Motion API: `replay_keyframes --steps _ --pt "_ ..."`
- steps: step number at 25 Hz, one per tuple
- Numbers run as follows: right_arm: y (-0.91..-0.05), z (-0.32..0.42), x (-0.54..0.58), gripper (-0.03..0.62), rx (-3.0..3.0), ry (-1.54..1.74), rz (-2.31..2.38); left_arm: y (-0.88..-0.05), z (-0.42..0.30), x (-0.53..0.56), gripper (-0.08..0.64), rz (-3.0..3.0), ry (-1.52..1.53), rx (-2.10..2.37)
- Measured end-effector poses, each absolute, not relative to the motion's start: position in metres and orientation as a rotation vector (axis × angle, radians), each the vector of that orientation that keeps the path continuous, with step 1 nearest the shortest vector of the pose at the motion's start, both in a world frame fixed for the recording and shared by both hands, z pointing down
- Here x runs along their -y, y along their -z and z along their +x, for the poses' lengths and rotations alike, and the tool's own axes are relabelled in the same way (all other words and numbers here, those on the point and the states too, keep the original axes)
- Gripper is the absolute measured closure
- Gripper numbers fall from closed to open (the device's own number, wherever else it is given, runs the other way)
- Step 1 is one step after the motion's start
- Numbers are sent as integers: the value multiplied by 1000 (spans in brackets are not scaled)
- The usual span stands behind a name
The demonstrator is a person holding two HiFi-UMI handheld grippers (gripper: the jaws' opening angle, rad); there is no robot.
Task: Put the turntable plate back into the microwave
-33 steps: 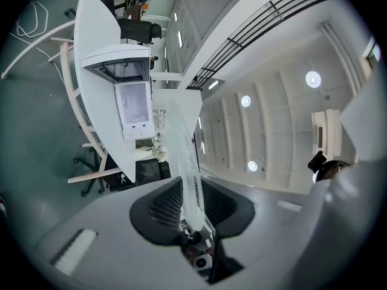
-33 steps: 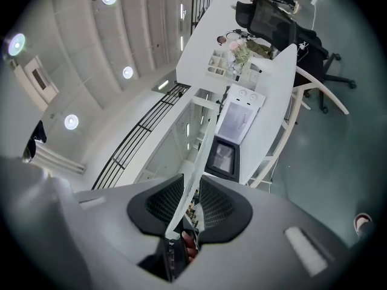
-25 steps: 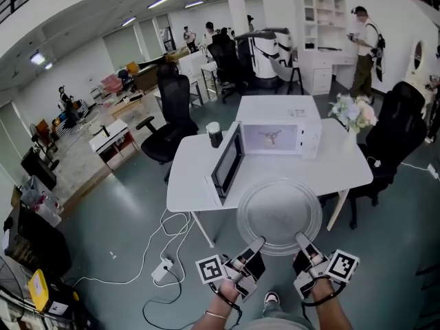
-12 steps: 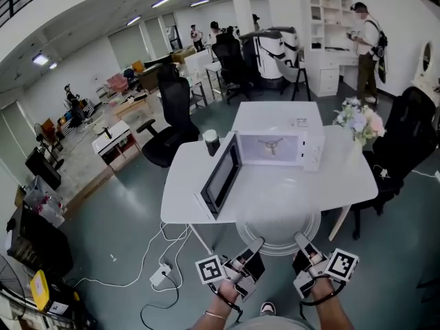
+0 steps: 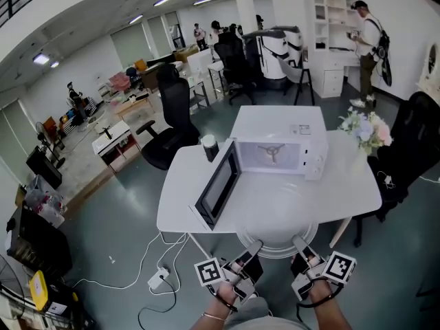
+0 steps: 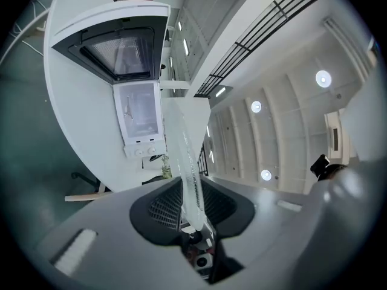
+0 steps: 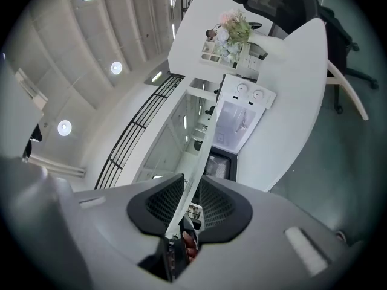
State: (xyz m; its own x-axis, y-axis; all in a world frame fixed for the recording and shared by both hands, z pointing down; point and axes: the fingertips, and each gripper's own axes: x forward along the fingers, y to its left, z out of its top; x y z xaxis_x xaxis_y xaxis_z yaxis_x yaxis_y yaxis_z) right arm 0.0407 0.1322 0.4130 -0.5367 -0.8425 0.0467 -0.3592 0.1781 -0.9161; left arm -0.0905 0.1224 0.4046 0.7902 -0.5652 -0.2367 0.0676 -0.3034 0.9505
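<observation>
The clear glass turntable plate (image 5: 276, 234) hangs level over the near edge of the white table (image 5: 337, 188). My left gripper (image 5: 255, 243) is shut on its near left rim and my right gripper (image 5: 298, 240) on its near right rim. The white microwave (image 5: 276, 155) stands on the table beyond it, its door (image 5: 217, 185) swung open to the left and the hub showing in the cavity. In the left gripper view the plate's edge (image 6: 184, 156) runs out from between the pads (image 6: 163, 207) toward the microwave (image 6: 139, 115). The right gripper view shows the same edge (image 7: 198, 165) clamped.
A dark cup (image 5: 208, 146) stands left of the microwave and a flower bunch (image 5: 364, 127) at the table's right end. Black office chairs (image 5: 172, 112) stand behind the table. Cables and a power strip (image 5: 159, 275) lie on the floor at left. A person (image 5: 368, 40) stands far right.
Both grippers have carried the plate forward together; the table and microwave are closer, and the plate now overlaps the table's near edge. The grip on it is unchanged.
</observation>
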Motion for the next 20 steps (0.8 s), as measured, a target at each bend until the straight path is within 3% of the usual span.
replay_keyframes --steps 20 --pt "-442 64 2 505 -1961 1370 -1171 -432 -67 14 482 1750 617 396"
